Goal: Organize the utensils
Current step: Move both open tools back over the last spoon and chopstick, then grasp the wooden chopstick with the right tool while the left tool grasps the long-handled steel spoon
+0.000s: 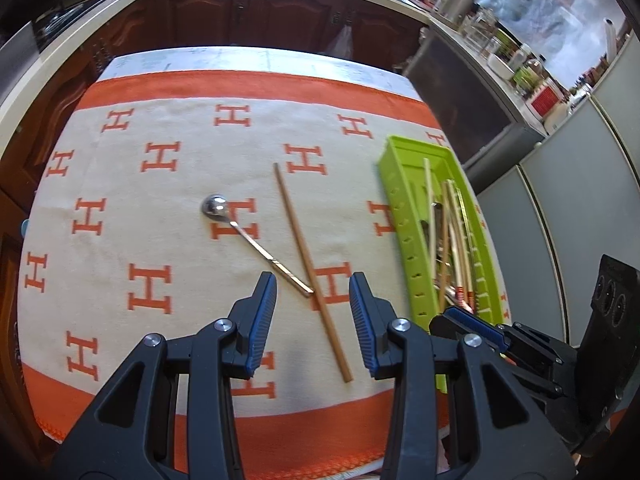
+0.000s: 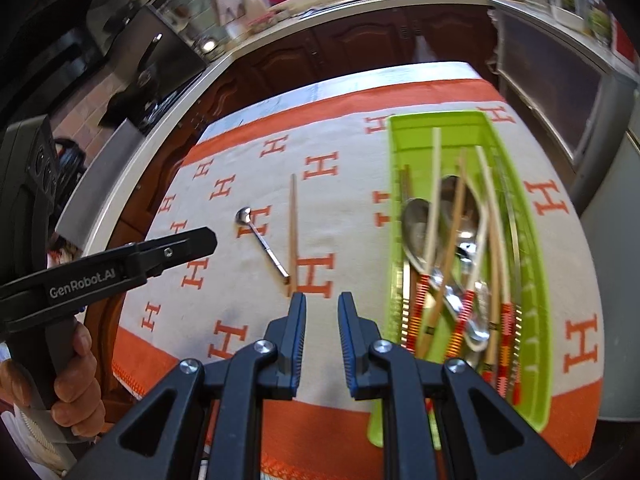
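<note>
Left gripper (image 1: pixel 313 312) jaws apart, empty, above the orange-and-cream cloth (image 1: pixel 120 208). Left to right on the cloth: small metal spoon (image 1: pixel 248 236), handle tip touching a single wooden chopstick (image 1: pixel 310 268); green tray (image 2: pixel 532 240) holding spoons and chopsticks. Right gripper (image 2: pixel 322 332) jaws apart, empty, beside tray.

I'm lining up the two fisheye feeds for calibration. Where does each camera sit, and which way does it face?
Left wrist: sits on the left gripper, looking forward and down over the cloth at the spoon and wooden chopstick; its open fingers and the right gripper show.
Right wrist: sits on the right gripper, facing the green tray; the left gripper and a hand show.
Shared: spoon, chopstick, tray, patterned cloth.
</note>
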`<state>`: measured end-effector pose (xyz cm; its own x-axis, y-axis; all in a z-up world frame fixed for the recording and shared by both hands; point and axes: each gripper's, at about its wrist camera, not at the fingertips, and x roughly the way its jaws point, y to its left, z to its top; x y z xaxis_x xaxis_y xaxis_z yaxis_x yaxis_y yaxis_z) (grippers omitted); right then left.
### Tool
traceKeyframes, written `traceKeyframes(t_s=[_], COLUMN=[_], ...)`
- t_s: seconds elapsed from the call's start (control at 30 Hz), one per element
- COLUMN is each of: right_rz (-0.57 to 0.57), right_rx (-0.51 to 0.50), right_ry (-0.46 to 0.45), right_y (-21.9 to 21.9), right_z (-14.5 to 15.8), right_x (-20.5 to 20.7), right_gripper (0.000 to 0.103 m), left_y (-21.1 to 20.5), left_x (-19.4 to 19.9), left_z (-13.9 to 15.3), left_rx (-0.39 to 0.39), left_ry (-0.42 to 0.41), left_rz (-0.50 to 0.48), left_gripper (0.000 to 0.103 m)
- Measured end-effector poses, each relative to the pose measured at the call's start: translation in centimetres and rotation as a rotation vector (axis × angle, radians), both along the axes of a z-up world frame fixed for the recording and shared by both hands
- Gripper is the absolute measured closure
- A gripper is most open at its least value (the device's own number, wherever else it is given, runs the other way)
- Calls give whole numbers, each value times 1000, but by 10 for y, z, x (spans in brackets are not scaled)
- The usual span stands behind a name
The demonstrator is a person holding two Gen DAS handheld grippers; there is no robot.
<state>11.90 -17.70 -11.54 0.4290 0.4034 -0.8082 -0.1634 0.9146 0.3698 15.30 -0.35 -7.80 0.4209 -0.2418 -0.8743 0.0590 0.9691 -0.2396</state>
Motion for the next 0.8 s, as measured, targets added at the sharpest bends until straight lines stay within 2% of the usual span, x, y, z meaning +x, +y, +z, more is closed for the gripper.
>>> traceKeyframes(t_s=[0.4, 0.57, 0.67, 0.8], right_rz=[101, 121, 133, 147], right_rx=[-80, -106, -127, -169], right_ry=[90, 139, 162, 120], right_y=[49, 63, 71, 81], right_z=[-36, -55, -66, -67], right_x=[22, 30, 36, 39], right_gripper=[87, 87, 87, 86], left_y=[42, 48, 50, 54], left_x=[13, 18, 21, 27], left_z=[-40, -59, -70, -77], left_rx=[57, 118, 123, 115], left_ry=[45, 72, 97, 107], left_rz=[87, 79, 75, 80], left_gripper=[69, 69, 69, 69])
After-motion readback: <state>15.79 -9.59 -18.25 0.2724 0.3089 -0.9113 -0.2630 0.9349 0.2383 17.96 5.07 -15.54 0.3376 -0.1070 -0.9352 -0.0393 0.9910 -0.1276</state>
